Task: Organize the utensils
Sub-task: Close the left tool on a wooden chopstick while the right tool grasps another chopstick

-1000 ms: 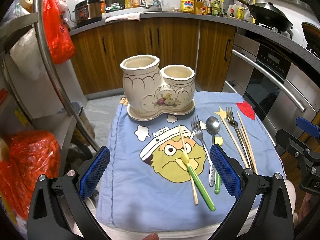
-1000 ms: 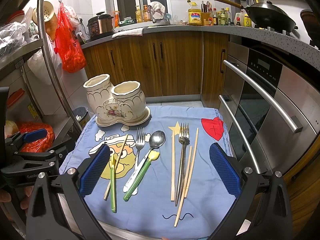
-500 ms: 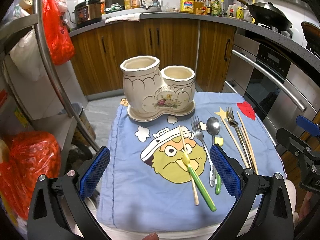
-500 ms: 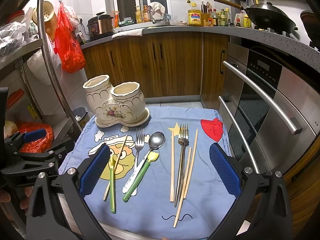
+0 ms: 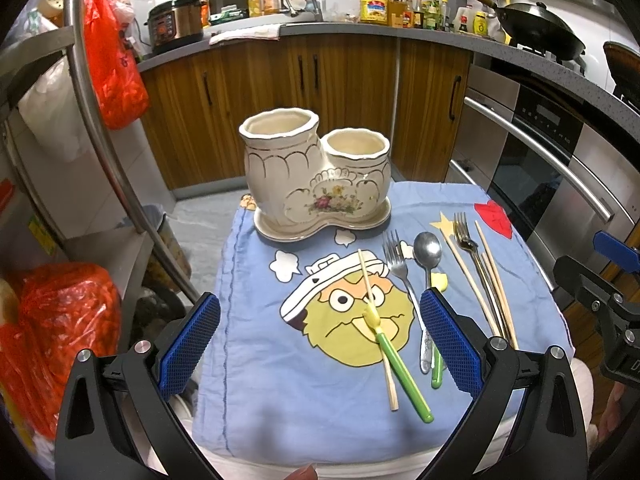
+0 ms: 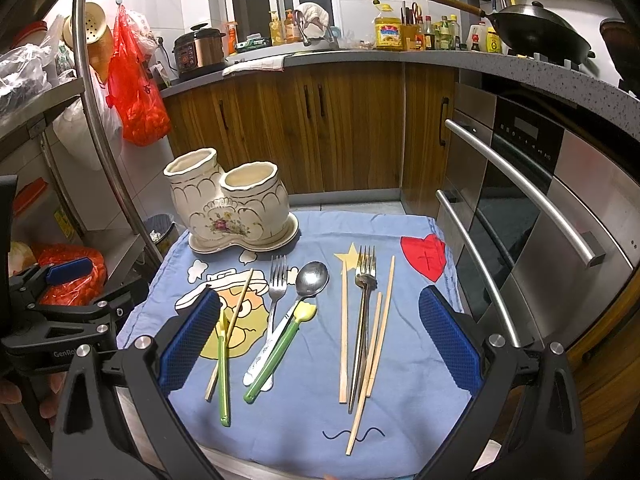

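metal and wooden utensils (image 6: pixel 362 320) lie crossed on the blue cloth (image 6: pixel 404 360); both tongs (image 5: pixel 320 340) (image 6: pixel 320 344) are wide open, empty. lifting one piece may drag its neighbours.

Utensil count on the blue cartoon-print cloth (image 6: pixel 304 432)

One cream ceramic two-pot holder (image 6: pixel 230 208), two steel forks (image 6: pixel 277 280) (image 6: pixel 366 270), one steel spoon (image 6: pixel 313 273), two green-handled yellow-tipped utensils (image 6: pixel 223 376) (image 6: pixel 276 354), and five pale wooden chopsticks (image 6: pixel 343 332): four right, one left.
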Motion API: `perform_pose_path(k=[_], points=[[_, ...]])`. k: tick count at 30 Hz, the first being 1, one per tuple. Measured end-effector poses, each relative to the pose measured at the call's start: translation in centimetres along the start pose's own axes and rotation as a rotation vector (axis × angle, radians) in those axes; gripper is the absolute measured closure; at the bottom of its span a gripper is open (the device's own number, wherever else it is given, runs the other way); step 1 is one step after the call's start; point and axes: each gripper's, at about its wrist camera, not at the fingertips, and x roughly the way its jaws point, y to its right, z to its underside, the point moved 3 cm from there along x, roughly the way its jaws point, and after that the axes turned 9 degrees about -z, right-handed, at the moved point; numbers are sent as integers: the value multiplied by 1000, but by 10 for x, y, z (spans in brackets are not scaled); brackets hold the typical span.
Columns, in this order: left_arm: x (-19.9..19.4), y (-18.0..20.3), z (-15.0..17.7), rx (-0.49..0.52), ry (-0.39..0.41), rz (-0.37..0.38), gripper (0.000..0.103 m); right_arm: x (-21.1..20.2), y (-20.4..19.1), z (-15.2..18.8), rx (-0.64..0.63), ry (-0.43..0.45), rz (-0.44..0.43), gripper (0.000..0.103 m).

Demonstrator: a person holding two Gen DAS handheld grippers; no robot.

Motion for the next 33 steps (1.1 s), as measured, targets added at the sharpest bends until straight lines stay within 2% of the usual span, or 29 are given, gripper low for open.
perform_pose_path(k=[7, 13, 16, 20, 24, 28, 32, 33], points=[[12, 4, 3, 22, -7, 2, 4, 16, 8, 7, 19, -18, 18, 5], [31, 11, 3, 57, -16, -2, 4, 32, 21, 8, 20, -6, 77, 5], [45, 16, 5, 90, -5, -2, 4, 42, 34, 7, -6, 18, 138, 5], [64, 24, 12, 145, 22, 32, 4, 59, 64, 15, -16, 8, 164, 5], [80, 30, 20, 186, 42, 75, 4, 74, 87, 25, -20, -66, 165, 5], [94, 29, 22, 152, -11, 151, 4, 89, 98, 33, 7, -139, 107, 5], [107, 25, 20, 142, -59, 119, 5, 106, 110, 33, 90, -197, 86, 6], [109, 23, 18, 134, -59, 116, 5, 109, 111, 31, 97, -203, 83, 11]])
